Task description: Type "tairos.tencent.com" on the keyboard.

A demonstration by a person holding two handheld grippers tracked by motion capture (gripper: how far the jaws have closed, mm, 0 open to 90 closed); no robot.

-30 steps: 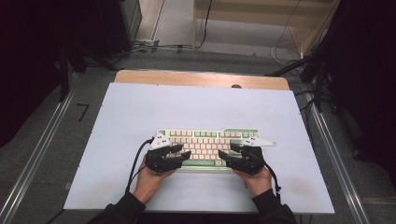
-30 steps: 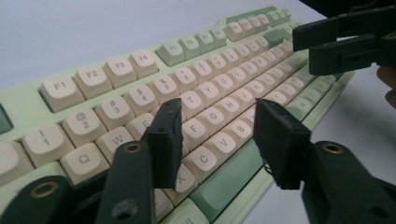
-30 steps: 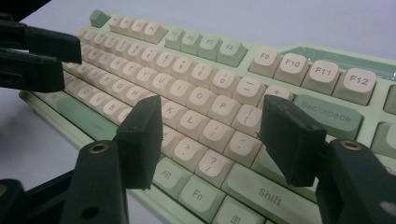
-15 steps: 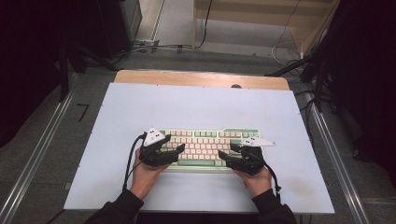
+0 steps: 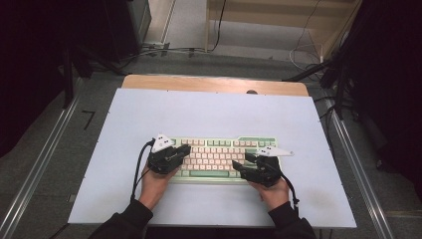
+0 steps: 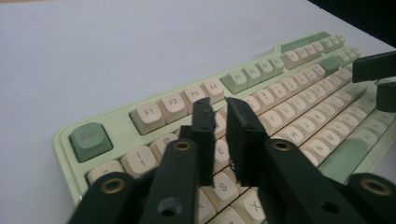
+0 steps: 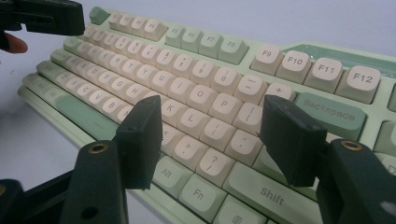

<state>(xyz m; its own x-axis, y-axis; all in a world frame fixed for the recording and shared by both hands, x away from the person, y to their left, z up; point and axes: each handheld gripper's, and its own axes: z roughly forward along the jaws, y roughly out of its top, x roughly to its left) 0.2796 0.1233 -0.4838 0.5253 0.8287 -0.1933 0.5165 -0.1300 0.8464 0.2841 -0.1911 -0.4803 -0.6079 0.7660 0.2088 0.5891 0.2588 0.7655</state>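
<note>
A pale green keyboard (image 5: 219,155) with cream keys lies on the white table top, near its front edge. My left gripper (image 5: 186,149) hovers over the keyboard's left end, pointing right. In the left gripper view the keyboard (image 6: 289,98) runs off to the right, and the left gripper (image 6: 222,106) has just been closing: its jaws stand nearly together above the number row, with nothing between them. My right gripper (image 5: 241,166) is over the right end, pointing left. In the right gripper view it (image 7: 214,119) is open above the keyboard's (image 7: 196,70) letter keys, touching none.
The white table top (image 5: 209,112) has free room behind and on both sides of the keyboard. A wooden strip (image 5: 214,83) runs along its far edge. Metal rails (image 5: 45,159) flank the table, and cables lie on the floor beyond.
The left gripper has shifted slightly left along the keyboard, and its jaws have come together. The right gripper has kept still.
</note>
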